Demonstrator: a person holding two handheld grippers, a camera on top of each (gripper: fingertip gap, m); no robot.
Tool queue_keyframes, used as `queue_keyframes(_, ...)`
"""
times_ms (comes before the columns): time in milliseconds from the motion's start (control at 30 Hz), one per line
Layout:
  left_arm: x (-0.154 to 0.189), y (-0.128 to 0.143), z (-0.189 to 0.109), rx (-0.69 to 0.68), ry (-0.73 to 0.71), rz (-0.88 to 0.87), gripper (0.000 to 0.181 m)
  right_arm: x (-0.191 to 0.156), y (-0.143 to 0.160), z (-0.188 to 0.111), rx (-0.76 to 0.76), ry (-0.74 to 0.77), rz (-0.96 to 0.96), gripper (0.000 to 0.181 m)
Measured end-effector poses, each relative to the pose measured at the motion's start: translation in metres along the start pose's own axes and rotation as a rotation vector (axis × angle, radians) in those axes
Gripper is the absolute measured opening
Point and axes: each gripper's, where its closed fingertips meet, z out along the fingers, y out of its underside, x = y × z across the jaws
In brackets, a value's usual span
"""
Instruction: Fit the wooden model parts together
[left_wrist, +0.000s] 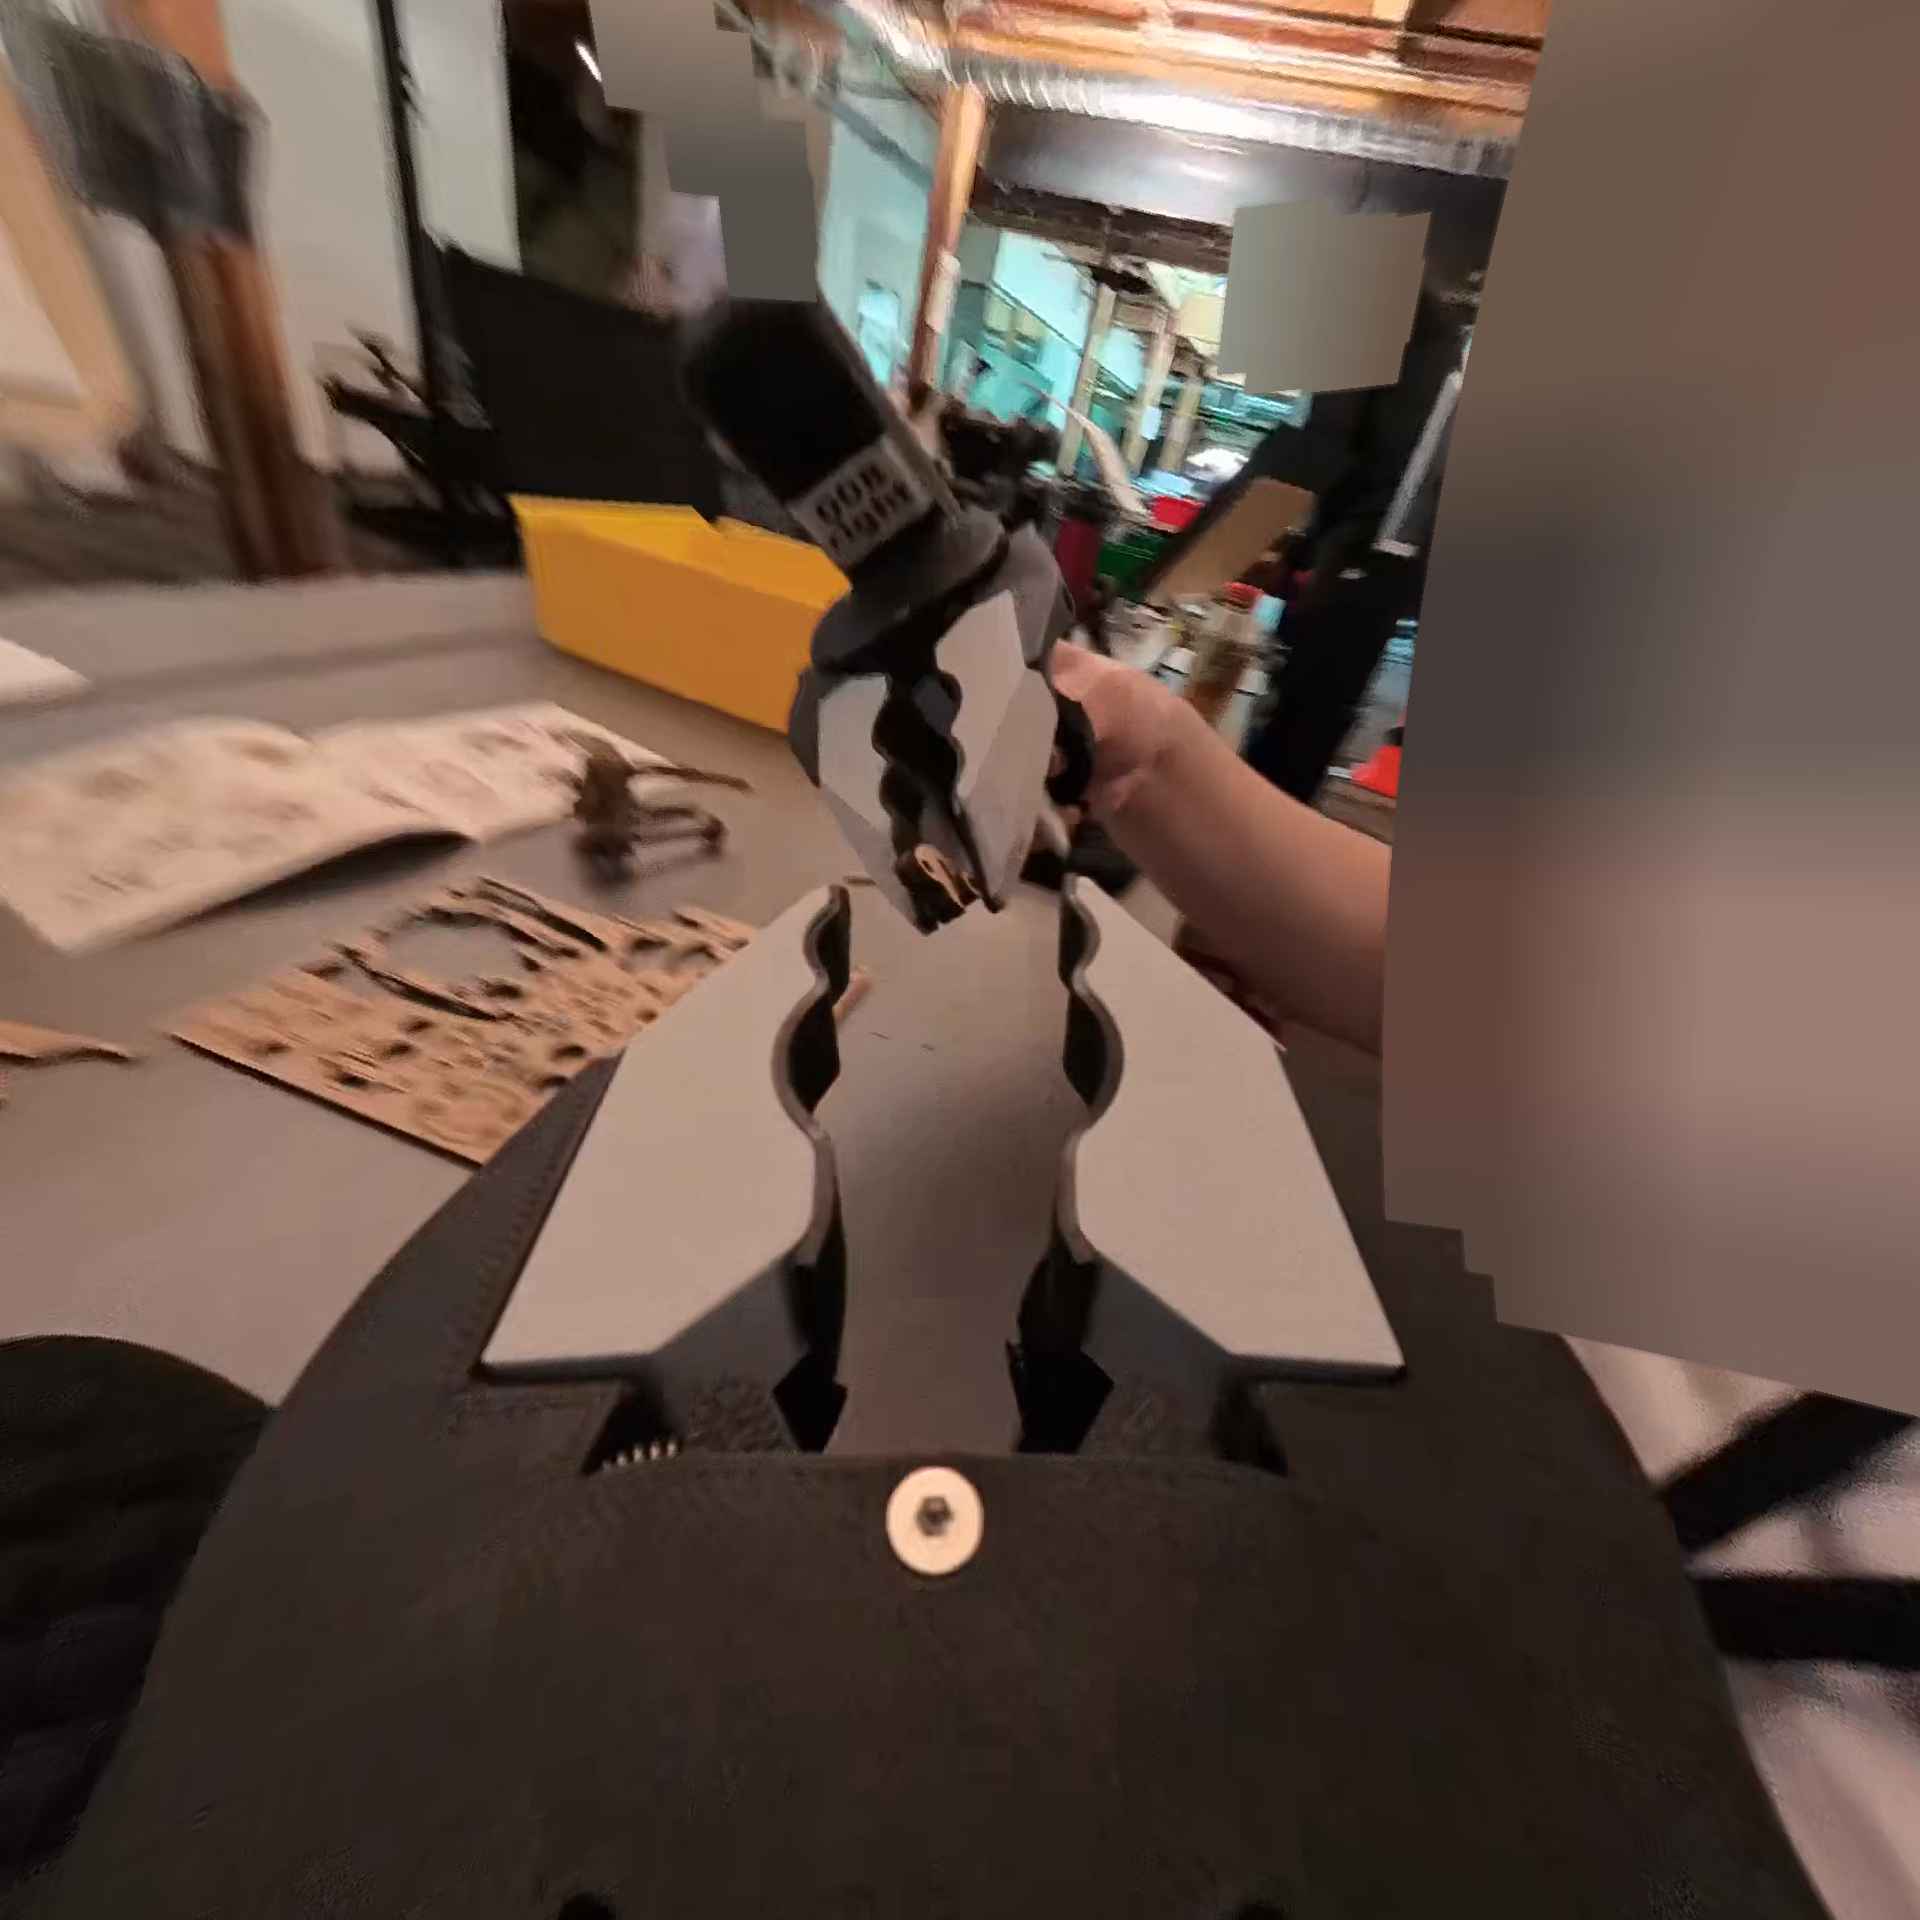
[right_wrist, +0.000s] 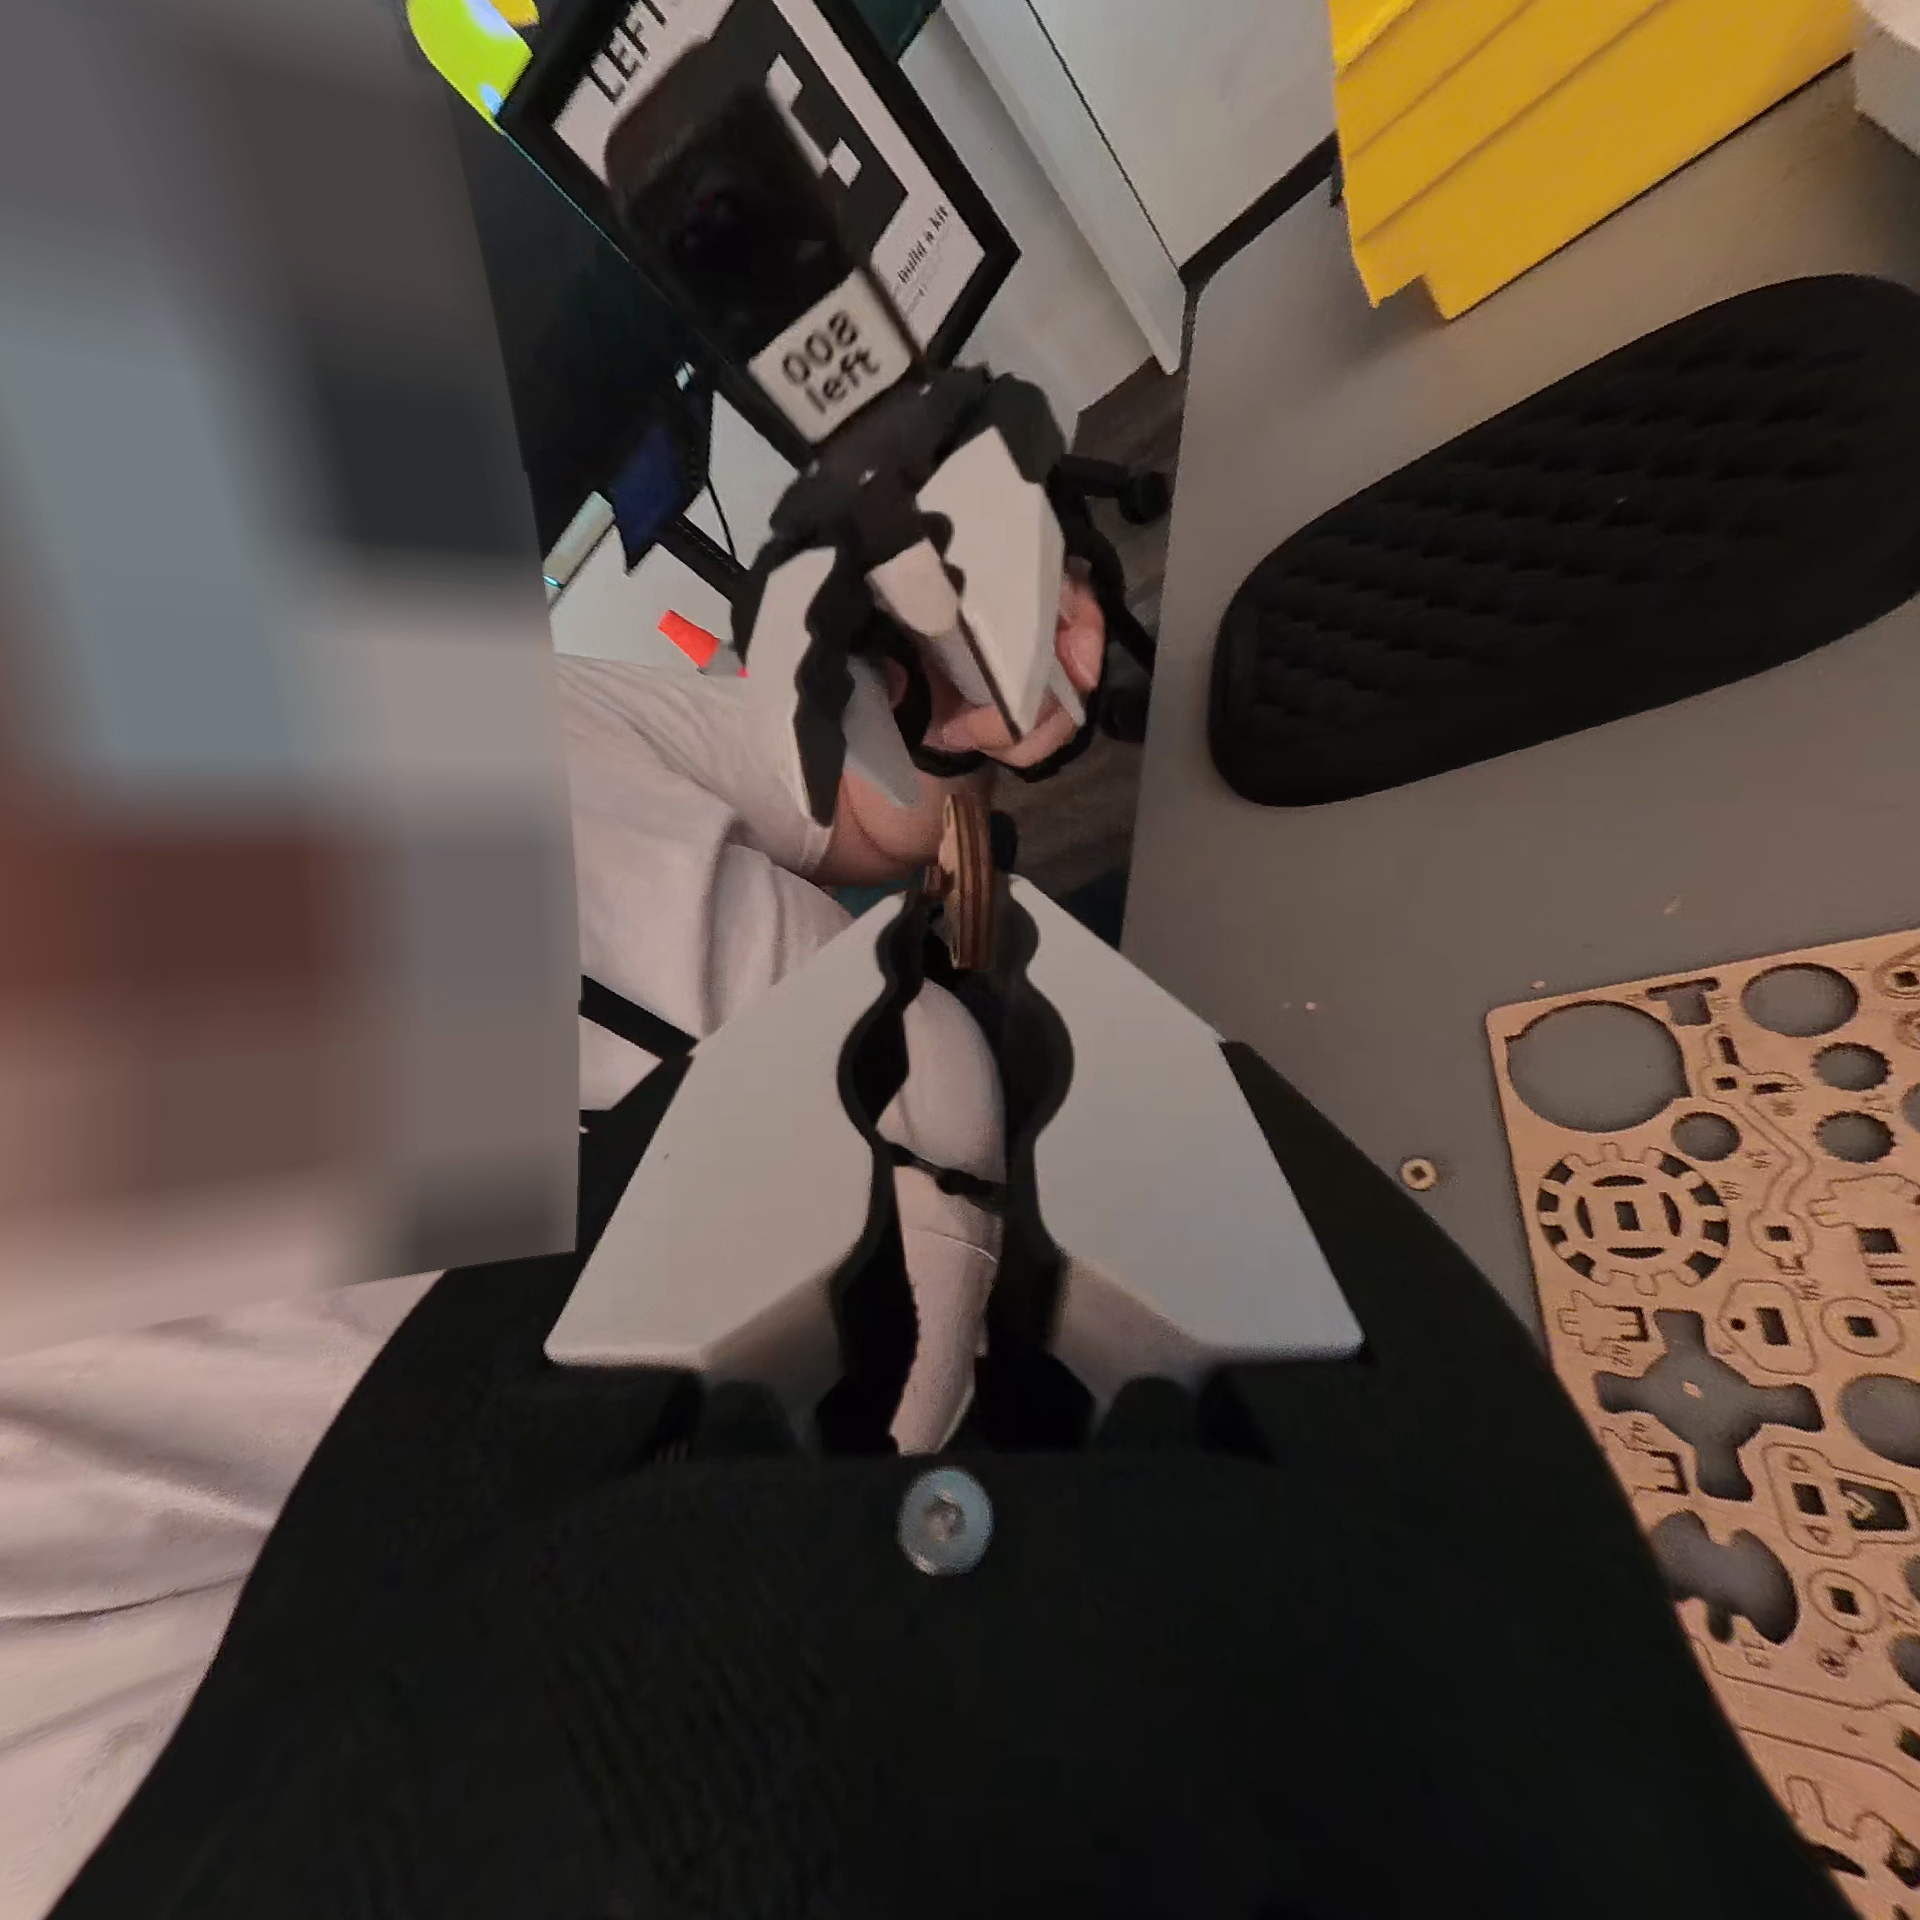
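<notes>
My right gripper (right_wrist: 961, 914) is shut on a small round wooden part (right_wrist: 961, 883), held edge-on at its tips. In the left wrist view the right gripper (left_wrist: 940, 894), held by a hand, points down with that part (left_wrist: 935, 871) just ahead of my left gripper's tips. My left gripper (left_wrist: 951, 912) is open and empty. It also shows in the right wrist view (right_wrist: 925, 769), jaws apart, just beyond the part. A dark, partly built wooden model (left_wrist: 644, 810) stands on the table, blurred.
A wooden sheet with cut-out parts (left_wrist: 468, 1018) (right_wrist: 1714, 1299) lies on the grey table (left_wrist: 208, 1195). An open instruction booklet (left_wrist: 260, 800) lies behind it. A yellow bin (left_wrist: 675, 613) (right_wrist: 1558, 135) stands farther back. A black pad (right_wrist: 1558, 540) and a tiny wooden ring (right_wrist: 1418, 1174) lie on the table. The tips of both grippers are at nearly the same place.
</notes>
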Motion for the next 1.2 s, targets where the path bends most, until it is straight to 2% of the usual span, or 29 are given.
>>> queue_keyframes(133,-0.006,0.021,0.007,-0.124,0.067,-0.182,0.040,0.004,0.008,0.007,-0.046,0.034,-0.039,0.011)
queue_keyframes(267,-0.010,0.037,0.012,-0.194,0.079,-0.197,0.025,0.011,0.016,0.011,-0.079,0.056,-0.047,0.011)
queue_keyframes(467,-0.009,0.039,0.014,-0.205,0.122,-0.214,0.020,0.017,0.022,0.012,-0.097,0.074,-0.054,0.011)
queue_keyframes(600,-0.007,0.042,0.015,-0.222,0.143,-0.197,0.010,0.021,0.024,0.012,-0.107,0.094,-0.059,0.010)
queue_keyframes(1200,-0.003,0.040,0.011,-0.200,0.176,-0.205,0.009,0.017,0.022,0.015,-0.098,0.079,-0.027,0.010)
